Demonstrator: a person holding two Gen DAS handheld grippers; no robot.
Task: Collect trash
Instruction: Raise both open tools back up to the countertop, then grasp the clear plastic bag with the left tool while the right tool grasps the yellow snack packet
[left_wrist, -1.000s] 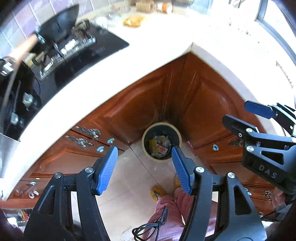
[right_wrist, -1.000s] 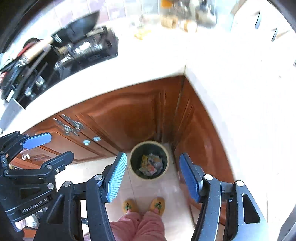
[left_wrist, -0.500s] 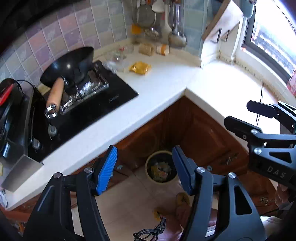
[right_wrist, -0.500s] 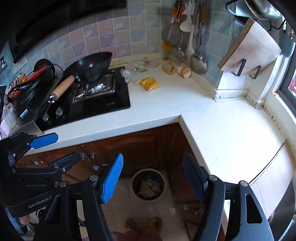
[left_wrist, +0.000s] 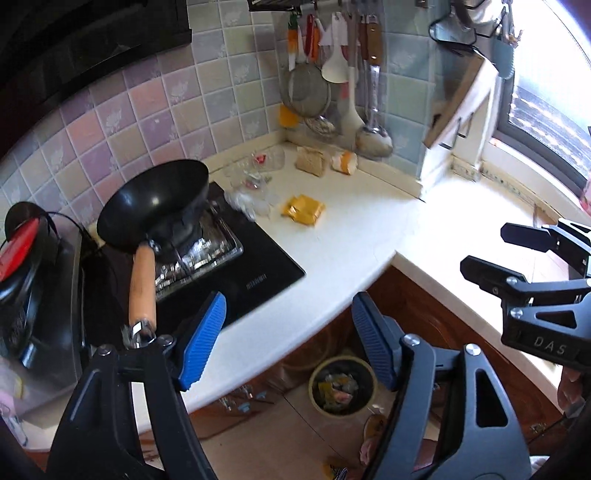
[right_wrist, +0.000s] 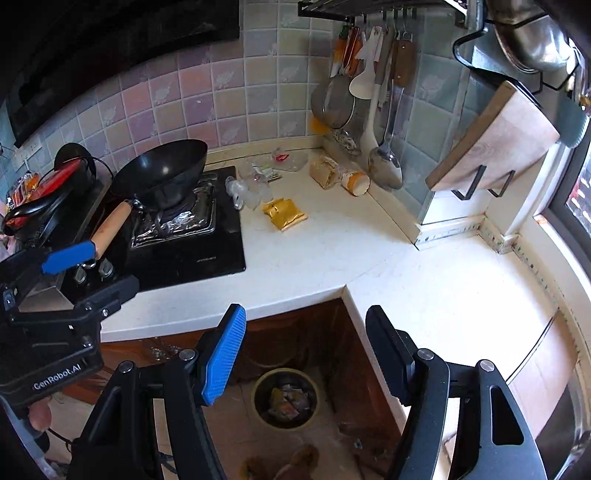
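Reaching for the next piece looks like the step in hand. Both grippers hover empty above the counter (right_wrist: 332, 258): the left gripper (left_wrist: 288, 339) is opening with nothing between its jaws, and the right gripper (right_wrist: 306, 350) stands apart. Trash lies well ahead of both: a yellow packet (right_wrist: 283, 212) and crumpled clear wrappers (right_wrist: 247, 190) beside the wok (right_wrist: 162, 170). The bin (right_wrist: 285, 398) sits below them. Approach low and straddle the packet before closing.
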